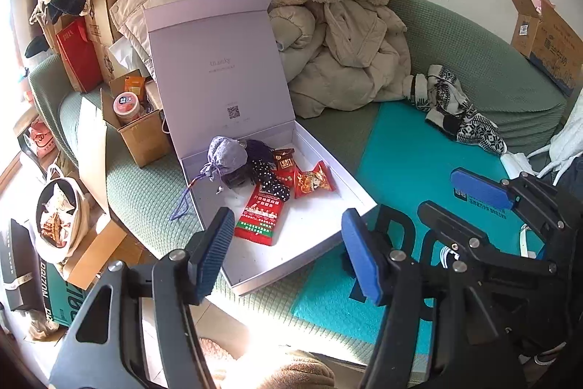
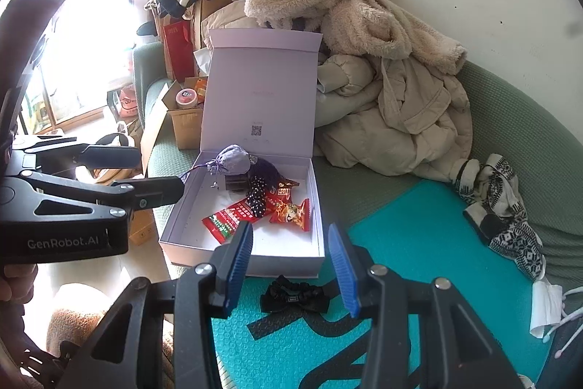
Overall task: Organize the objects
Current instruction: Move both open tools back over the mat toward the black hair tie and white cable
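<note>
Two grippers hover empty with jaws apart over the sofa, the box lying lid-up to take loose items, snacks and pouch inside, and the right gripper lines up over the black bow just outside it, left gripper waiting.

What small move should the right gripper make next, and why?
Probably lower the right gripper onto the black bow and close. Its jaws are open and empty, the bow lies on the teal mat just below them, outside the open box that already holds snacks and pouches.
</note>
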A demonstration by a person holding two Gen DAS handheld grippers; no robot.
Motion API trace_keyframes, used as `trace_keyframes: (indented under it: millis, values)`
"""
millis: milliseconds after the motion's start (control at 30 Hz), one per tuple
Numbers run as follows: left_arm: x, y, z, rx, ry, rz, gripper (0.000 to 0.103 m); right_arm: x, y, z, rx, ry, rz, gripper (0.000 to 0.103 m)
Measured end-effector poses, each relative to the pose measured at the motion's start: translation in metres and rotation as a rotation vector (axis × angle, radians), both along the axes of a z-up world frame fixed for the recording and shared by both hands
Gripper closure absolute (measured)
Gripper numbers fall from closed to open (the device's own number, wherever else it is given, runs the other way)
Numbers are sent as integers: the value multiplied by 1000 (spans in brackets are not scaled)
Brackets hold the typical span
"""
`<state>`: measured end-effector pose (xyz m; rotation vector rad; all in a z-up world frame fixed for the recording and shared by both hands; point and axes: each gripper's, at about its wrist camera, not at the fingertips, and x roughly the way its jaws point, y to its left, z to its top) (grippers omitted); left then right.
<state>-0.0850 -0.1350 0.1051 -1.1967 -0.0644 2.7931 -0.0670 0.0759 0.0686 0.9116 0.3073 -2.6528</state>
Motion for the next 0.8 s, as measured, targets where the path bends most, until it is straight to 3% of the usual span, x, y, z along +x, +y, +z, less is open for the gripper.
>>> trace_keyframes:
  millis: [467, 800]
  values:
    - [58, 53, 8, 14, 12, -83, 43, 63, 44, 8, -12, 10, -84, 60]
    - [79, 95, 13, 21, 15, -172, 43, 101, 79, 6, -18, 10, -173, 60]
